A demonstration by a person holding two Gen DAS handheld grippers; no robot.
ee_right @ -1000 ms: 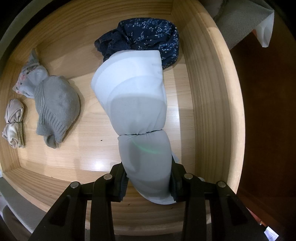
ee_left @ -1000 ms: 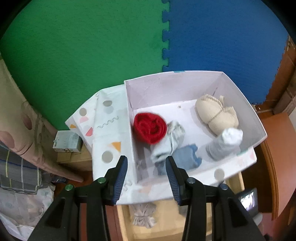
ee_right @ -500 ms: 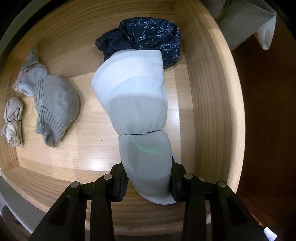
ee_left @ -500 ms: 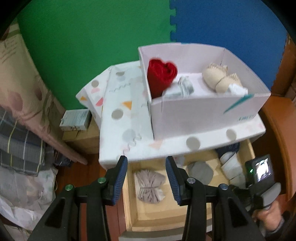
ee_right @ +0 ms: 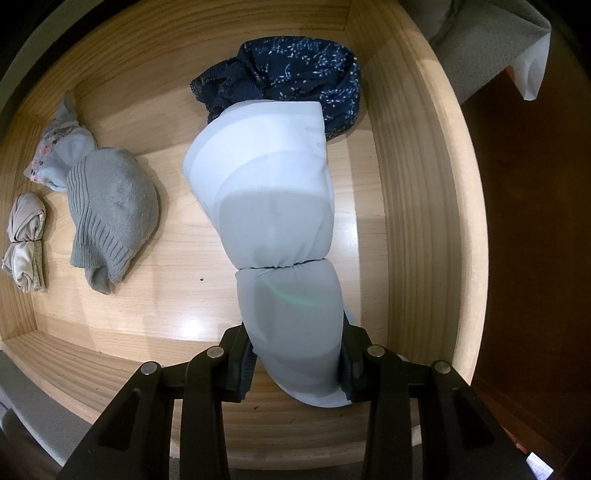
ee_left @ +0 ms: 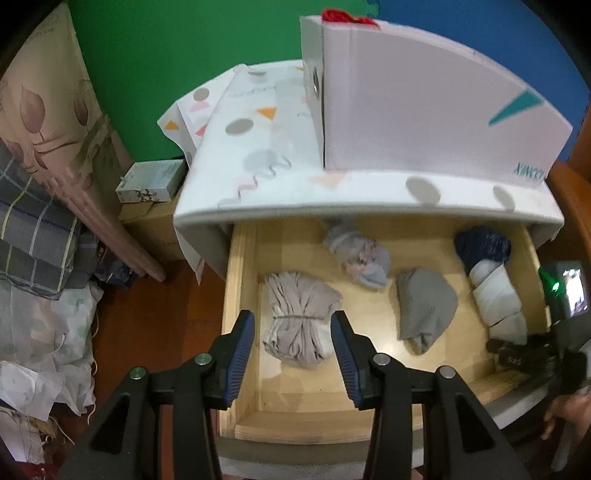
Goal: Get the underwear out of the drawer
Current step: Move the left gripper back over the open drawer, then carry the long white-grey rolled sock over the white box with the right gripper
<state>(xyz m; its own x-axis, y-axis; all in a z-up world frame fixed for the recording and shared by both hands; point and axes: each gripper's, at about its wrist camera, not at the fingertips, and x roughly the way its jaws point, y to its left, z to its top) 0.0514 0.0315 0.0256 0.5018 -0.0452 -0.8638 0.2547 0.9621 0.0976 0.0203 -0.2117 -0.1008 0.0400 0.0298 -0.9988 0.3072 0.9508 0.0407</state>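
Right claw [ee_right: 295,363] first: its jaws are clamped on the near end of the pale blue rolled underwear [ee_right: 273,221], which stretches away along the floor of the wooden drawer [ee_right: 417,184] close to the right wall. Whether the roll is lifted or resting on the wood, I cannot tell. Just past its far end, touching it, sits a navy floral bundle [ee_right: 295,74] in the back corner. Off to the side lies a grey knit bundle [ee_right: 110,214], behind that a light blue flowered bundle [ee_right: 62,162], and by the left wall a beige tied bundle [ee_right: 26,240].

Over to the left claw [ee_left: 292,345]: jaws spread wide, gripping nothing, hovering above the drawer's front left area. Framed between its fingers [ee_left: 240,347] is that beige tied bundle [ee_left: 299,321]. Further right, the grey bundle [ee_left: 424,306], then the pale blue roll [ee_left: 496,299] in the other claw [ee_left: 517,350]. Beyond the drawer is the patterned white top of the cabinet [ee_left: 266,147], and a white box [ee_left: 424,118] stands on it, something red [ee_left: 347,16] peeking over its rim. Green and blue foam mats [ee_left: 184,55] lie behind.
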